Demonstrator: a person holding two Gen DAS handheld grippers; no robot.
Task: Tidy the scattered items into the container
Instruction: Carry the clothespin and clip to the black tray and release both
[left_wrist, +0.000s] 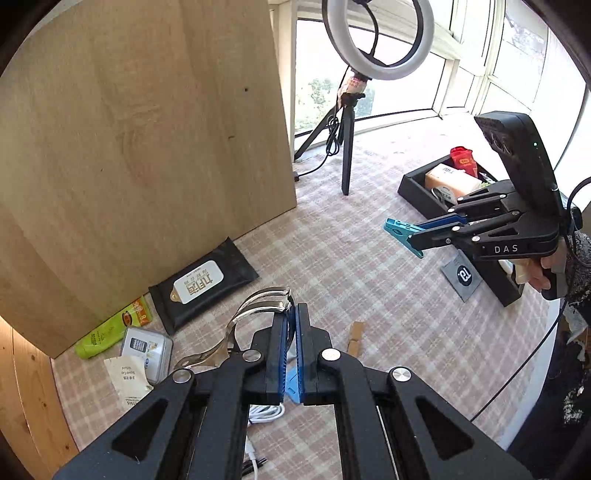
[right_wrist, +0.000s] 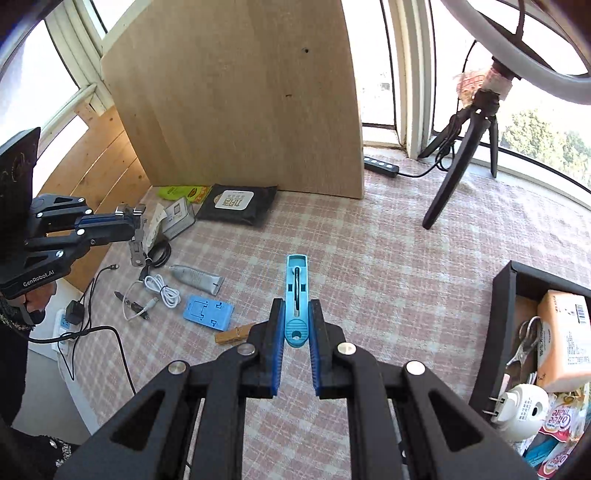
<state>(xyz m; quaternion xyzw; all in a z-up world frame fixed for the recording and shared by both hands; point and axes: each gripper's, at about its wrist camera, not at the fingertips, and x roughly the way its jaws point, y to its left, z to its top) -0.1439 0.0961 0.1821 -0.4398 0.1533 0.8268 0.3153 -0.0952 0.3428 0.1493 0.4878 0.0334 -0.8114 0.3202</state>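
The right claw (right_wrist: 295, 343) gripped a blue peg (right_wrist: 296, 295) above mid-table, the box (right_wrist: 502, 325) off at the right edge, while the left claw (left_wrist: 291, 332) pinched a metal clip (left_wrist: 255, 314) (off-centre, likely to twist free).

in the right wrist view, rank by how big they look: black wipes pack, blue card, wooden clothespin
1. black wipes pack
2. blue card
3. wooden clothespin, partly hidden

The pack lies farthest away, so its lead is safe.
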